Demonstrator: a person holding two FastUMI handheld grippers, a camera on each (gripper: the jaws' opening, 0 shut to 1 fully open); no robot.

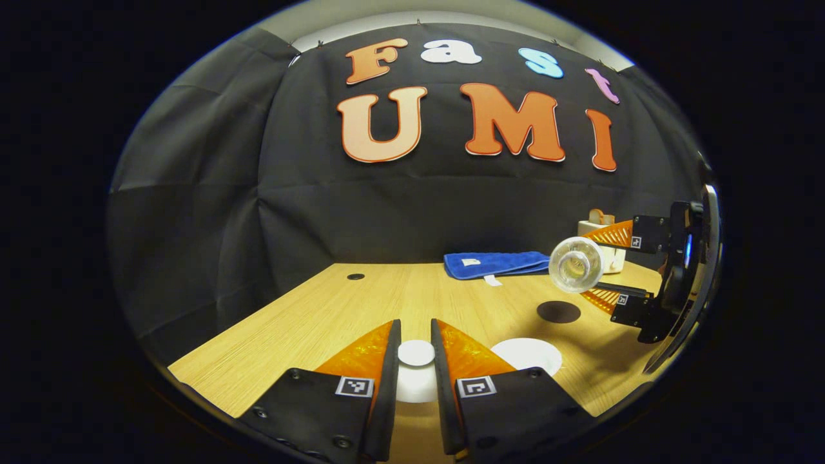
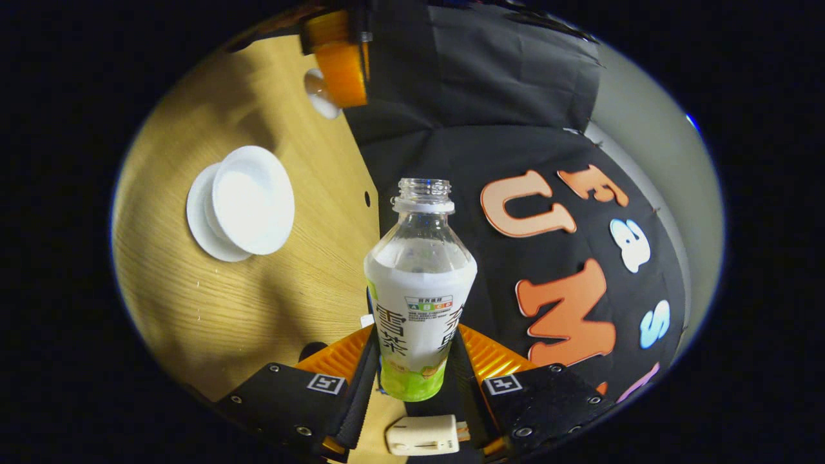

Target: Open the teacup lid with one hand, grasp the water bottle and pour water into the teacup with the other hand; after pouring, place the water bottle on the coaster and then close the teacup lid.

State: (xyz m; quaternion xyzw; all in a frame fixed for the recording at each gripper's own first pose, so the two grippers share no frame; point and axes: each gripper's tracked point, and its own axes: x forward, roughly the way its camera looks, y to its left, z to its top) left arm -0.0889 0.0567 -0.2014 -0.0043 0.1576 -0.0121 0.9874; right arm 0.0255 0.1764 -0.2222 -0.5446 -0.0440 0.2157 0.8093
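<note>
In the left gripper view my left gripper sits at 6 o'clock, its fingers clamped on the knob of the white lid, held just above the table. The open cup shows just beside it at about 4 o'clock, standing on the wood. Farther off at 3 o'clock I see the right gripper holding the bottle tipped over sideways, its open mouth turned toward me. A dark round coaster lies on the table beneath that bottle, well apart from the cup. At 2 o'clock a blue cloth lies folded along the far edge, and a small white holder stands behind the bottle

In the right gripper view the scene is rolled, with the table at 9 o'clock and the wall at 3. My right gripper at 6 o'clock is clenched on the lower body of the bottle, both fingers pressing its label. The bottle has no cap, and its neck points to 12 o'clock in this view. The cup on its saucer lies at 10 o'clock, apart from the bottle mouth. At 12 o'clock the left gripper shows with the lid in its grip. I cannot tell whether any water is running
</note>
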